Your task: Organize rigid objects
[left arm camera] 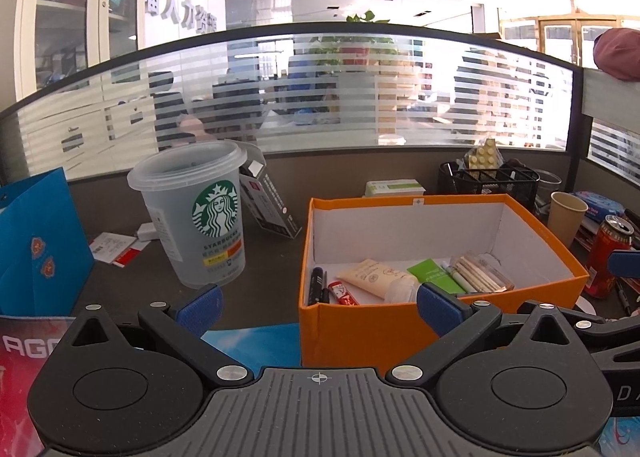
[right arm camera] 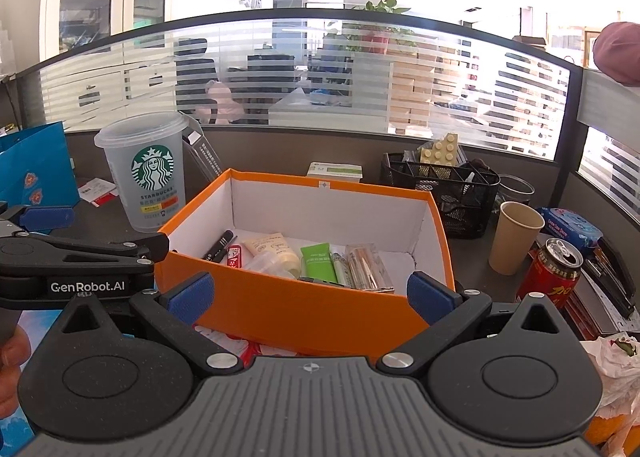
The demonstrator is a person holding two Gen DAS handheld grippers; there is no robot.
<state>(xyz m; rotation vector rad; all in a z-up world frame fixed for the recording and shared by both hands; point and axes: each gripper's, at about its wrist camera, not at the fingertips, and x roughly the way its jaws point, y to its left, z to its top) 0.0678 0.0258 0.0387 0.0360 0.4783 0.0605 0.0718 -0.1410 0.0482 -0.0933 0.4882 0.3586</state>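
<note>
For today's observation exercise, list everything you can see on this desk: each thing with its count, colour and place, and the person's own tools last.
Box: 1, orange, desk centre.
Pens: 2, black, box left.
Cream tube: 1, pale yellow, in box.
Green tube: 1, in box.
Clear case: 1, box right.
Starbucks cup: 1, translucent, left of box.
Paper cup: 1, tan, right of box.
Can: 1, red, open, far right.
Mesh organiser: 1, black, behind box.
Bag: 1, blue, far left.
Left gripper: open, empty.
Right gripper: open, empty.
</note>
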